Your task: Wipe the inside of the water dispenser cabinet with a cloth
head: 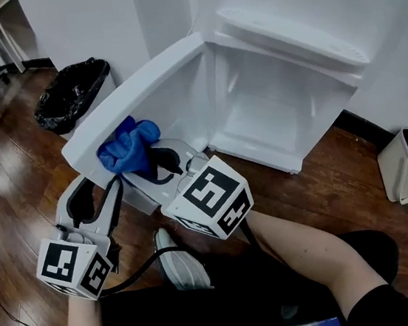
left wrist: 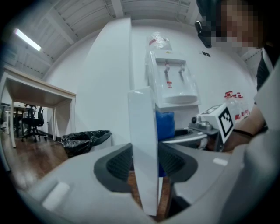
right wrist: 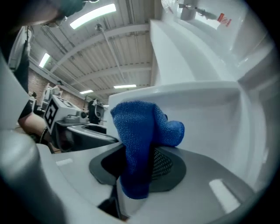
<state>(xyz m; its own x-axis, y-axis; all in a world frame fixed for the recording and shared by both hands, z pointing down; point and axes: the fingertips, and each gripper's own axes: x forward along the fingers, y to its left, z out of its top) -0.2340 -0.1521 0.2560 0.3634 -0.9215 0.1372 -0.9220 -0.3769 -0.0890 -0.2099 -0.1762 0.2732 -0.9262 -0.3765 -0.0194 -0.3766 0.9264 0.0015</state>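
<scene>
With left gripper [left wrist: 144, 166] fingers clamped on door [head: 141, 85] edge, hold it wide; with right gripper [right wrist: 138, 164] fingers gripping blue cloth [right wrist: 135, 131], reach far right into cabinet [head: 278, 104], pressing flat.

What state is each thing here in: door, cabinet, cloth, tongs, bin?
cabinet door: swung open
cabinet: open, looks empty inside
blue cloth: bunched up
left tongs: shut on cabinet door
right tongs: shut on blue cloth
bin: lined with black bag
</scene>
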